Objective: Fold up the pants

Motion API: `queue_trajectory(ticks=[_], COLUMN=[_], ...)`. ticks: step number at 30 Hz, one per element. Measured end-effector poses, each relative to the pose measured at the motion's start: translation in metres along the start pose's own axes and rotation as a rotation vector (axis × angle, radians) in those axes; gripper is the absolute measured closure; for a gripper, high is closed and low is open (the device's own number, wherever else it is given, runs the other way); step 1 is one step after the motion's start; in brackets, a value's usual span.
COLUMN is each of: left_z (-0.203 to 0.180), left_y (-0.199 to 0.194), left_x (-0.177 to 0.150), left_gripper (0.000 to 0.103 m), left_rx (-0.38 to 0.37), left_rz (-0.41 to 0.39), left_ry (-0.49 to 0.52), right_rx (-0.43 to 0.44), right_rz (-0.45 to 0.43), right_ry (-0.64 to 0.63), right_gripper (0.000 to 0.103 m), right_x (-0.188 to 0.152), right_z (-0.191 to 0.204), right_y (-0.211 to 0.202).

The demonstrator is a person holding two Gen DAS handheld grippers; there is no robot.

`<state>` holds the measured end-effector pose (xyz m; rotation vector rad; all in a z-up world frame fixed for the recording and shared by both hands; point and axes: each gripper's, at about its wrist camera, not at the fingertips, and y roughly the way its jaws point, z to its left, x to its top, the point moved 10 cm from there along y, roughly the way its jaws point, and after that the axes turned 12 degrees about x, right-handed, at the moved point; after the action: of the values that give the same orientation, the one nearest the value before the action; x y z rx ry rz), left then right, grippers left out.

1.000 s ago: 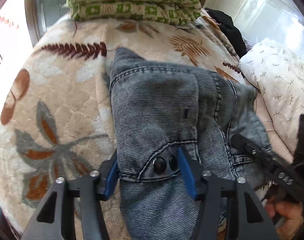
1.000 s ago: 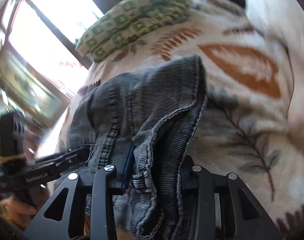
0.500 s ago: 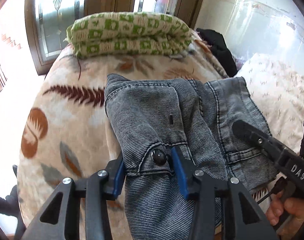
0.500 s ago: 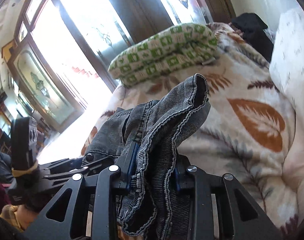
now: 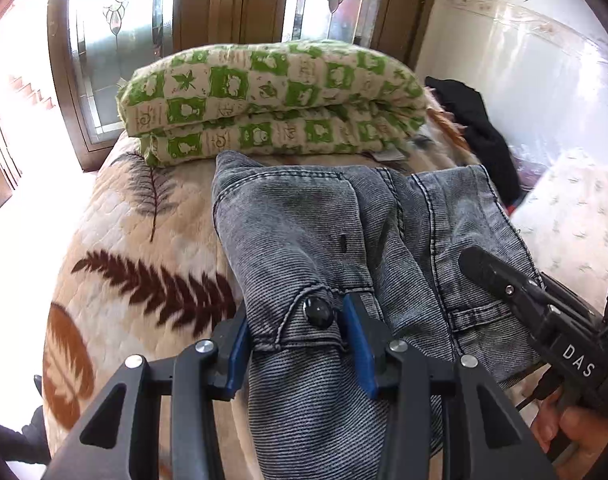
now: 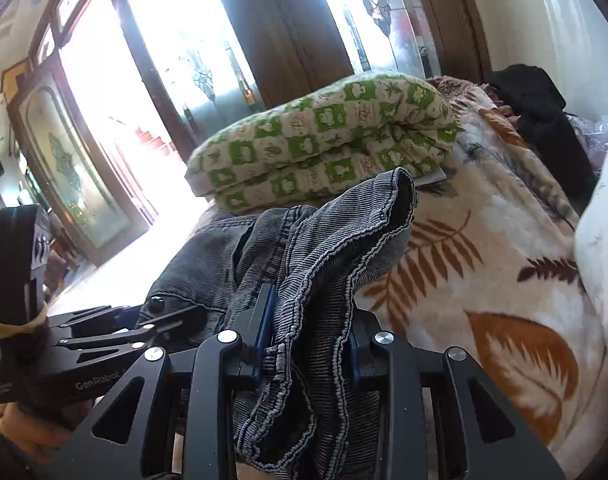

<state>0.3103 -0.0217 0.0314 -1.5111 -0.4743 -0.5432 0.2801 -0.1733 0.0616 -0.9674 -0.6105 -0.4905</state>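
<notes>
Left wrist view: the left tongs (image 5: 296, 344) clamp the waistband of the grey jeans (image 5: 323, 236) beside the black button (image 5: 319, 312). The right tongs (image 5: 503, 284) enter from the right, over the other waistband end. The jeans lie on the bed, their long axis running from the tongs toward the folded green checked quilt (image 5: 272, 100), hems pointing at it. The leaf-patterned blanket (image 5: 144, 280) covers the bed; a black garment (image 5: 479, 136) and a white sprigged pillow (image 5: 575, 216) sit to the right. Stained-glass windows (image 5: 116, 40) in wooden frames stand behind.

Right wrist view: the right tongs (image 6: 307, 336) grip a bunched, raised fold of jeans (image 6: 335, 240); the left tongs (image 6: 160, 316) hold the waistband at lower left.
</notes>
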Motion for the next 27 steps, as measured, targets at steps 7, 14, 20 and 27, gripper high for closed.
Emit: queue_trajectory(ticks=[7,14,20,27], left_z=[0.002,0.0,0.007,0.008], left_y=[0.06,0.056,0.032,-0.013], left_x=[-0.033,-0.03,-0.031,-0.037], left_gripper=[0.051,0.048,0.047,0.041], left_rx=[0.03,0.032,0.037,0.033], left_rz=[0.063,0.056,0.042,-0.002], left_ry=[0.006,0.013,0.003,0.025], right_rx=[-0.144,-0.195,-0.227,-0.197], right_rz=[0.121,0.133,0.125,0.095], right_ry=[0.048,0.1,0.019,0.028], right_gripper=[0.065,0.036,0.034,0.032], right_x=[-0.038,-0.051,-0.039,-0.039], right_z=[-0.067,-0.091,-0.067,-0.033], right_y=[0.045,0.042,0.01,-0.035])
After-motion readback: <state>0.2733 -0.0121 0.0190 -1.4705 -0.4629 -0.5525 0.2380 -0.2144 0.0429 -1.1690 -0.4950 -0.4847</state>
